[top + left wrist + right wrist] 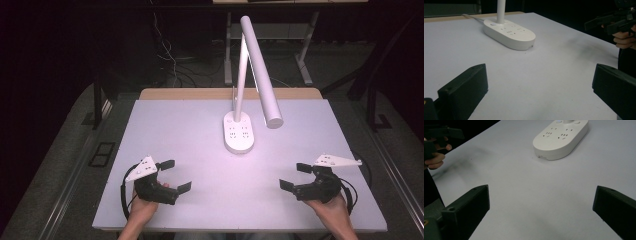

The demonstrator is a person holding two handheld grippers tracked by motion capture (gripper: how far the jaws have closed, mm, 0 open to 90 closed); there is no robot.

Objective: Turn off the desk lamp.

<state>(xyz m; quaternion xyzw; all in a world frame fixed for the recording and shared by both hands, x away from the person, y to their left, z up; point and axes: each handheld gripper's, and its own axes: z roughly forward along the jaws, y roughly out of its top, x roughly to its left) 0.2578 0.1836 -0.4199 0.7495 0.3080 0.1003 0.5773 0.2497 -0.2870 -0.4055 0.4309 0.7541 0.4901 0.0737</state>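
Observation:
A white desk lamp [252, 65] stands at the middle back of the white table [175, 130], its oval base [239, 132] carrying several sockets and its tube head [263, 80] angled toward the front right. That base [510, 33] lies ahead in the left gripper view and also in the right gripper view [560, 138]. My left gripper [175, 176] rests near the front left edge, open and holding nothing. My right gripper [295, 176] rests near the front right, also open with nothing between its jaws. Each gripper faces the table's middle.
A cable [472, 17] runs from the lamp base toward the back edge. Dark floor, desk legs [305, 65] and loose wires [167, 55] lie beyond the table. The other hand and gripper [619, 22] sit at the far right of the left gripper view.

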